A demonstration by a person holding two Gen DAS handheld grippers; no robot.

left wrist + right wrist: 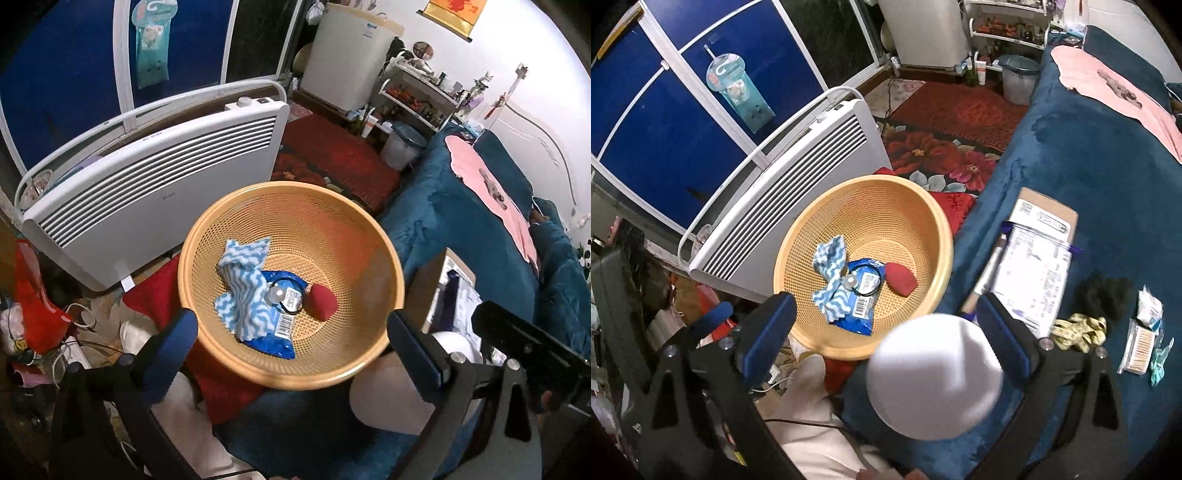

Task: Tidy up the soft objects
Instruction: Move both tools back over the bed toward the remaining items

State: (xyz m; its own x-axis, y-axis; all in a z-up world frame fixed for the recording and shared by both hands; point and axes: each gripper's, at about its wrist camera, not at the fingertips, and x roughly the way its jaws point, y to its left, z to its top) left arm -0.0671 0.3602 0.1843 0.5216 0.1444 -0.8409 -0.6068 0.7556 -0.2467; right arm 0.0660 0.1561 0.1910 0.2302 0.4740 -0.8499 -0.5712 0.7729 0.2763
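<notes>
Your right gripper (884,325) hangs above the basket's near rim with its jaws spread wide; a blurred white round object (934,376) sits between the blue pads (1004,332), against the right one, and whether it is pinched you cannot tell. Your left gripper (291,339) is released too, its jaws wide apart and tilted down over the yellow mesh basket (354,229), holding nothing. Inside the basket lie a blue-and-white wavy cloth (243,284), a blue packet (280,332) with a barcode label whose print is too small to read, and a red pouch (323,301) beside it. Beyond stand a white panel heater (155,184) and the teal bedspread (1071,155), where a cardboard box (1045,214) with unreadable labels lies.
</notes>
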